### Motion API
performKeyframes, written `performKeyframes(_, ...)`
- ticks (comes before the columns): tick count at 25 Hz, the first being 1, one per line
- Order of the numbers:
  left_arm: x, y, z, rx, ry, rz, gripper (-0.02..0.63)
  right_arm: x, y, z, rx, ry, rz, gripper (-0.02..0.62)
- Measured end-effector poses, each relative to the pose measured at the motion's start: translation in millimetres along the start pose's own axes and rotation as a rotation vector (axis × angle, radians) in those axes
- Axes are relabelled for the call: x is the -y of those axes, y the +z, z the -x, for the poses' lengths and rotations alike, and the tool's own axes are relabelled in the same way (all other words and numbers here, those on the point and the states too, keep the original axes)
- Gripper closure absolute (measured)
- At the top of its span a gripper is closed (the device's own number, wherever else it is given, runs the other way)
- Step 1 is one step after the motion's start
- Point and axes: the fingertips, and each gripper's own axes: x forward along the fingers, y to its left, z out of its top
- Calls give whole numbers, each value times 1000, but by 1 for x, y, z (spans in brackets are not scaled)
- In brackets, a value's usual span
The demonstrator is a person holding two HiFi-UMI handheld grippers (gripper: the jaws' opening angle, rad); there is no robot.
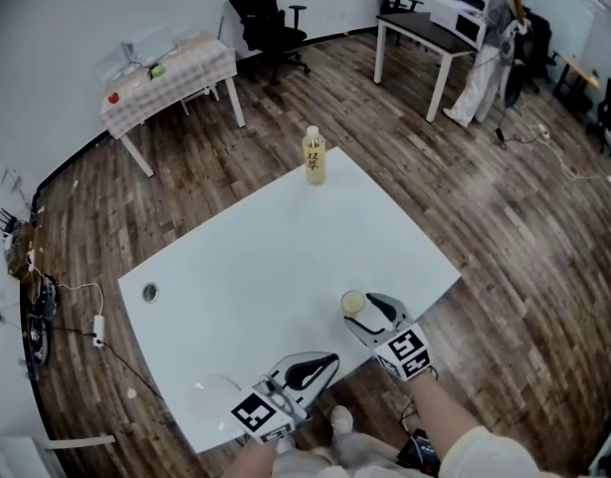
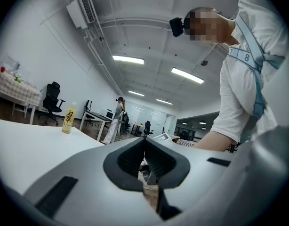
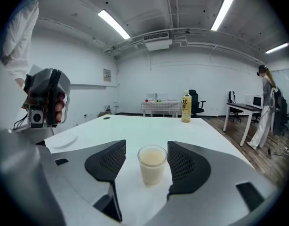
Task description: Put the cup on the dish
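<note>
A small clear cup (image 3: 152, 164) of pale milky drink stands on the white table (image 1: 266, 257) near its front right edge, also seen as the cup (image 1: 353, 303) in the head view. My right gripper (image 3: 145, 150) is open; its pads flank the cup with gaps on both sides. The head view shows the right gripper (image 1: 365, 312) just behind the cup. A clear dish (image 1: 218, 388) lies at the front left corner, the dish (image 3: 63, 139) being left of the cup. My left gripper (image 1: 325, 364) hovers between dish and cup. Its jaws are shut and empty (image 2: 144, 140).
A yellow-labelled bottle (image 1: 313, 155) stands at the table's far corner. A round cable hole (image 1: 150, 292) is at the left edge. Beyond are a checked table (image 1: 171, 73), an office chair (image 1: 266, 18), a desk (image 1: 425, 33) and a standing person (image 1: 490, 43).
</note>
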Motion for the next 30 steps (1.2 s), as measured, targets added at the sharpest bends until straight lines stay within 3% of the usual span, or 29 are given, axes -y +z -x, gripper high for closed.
performKeyframes(6, -3, -1, -6, 7, -3, -3, 603, 11, -14, -14, -27, -31, 1, 311)
performKeyframes(15, -6, -4, -7, -3, -1, 10, 603, 11, -31, -33, -88, 0, 37, 311)
performKeyframes(30, 2, -13, -9, -22, -13, 16, 603, 14, -34, -33, -85, -9, 50, 319)
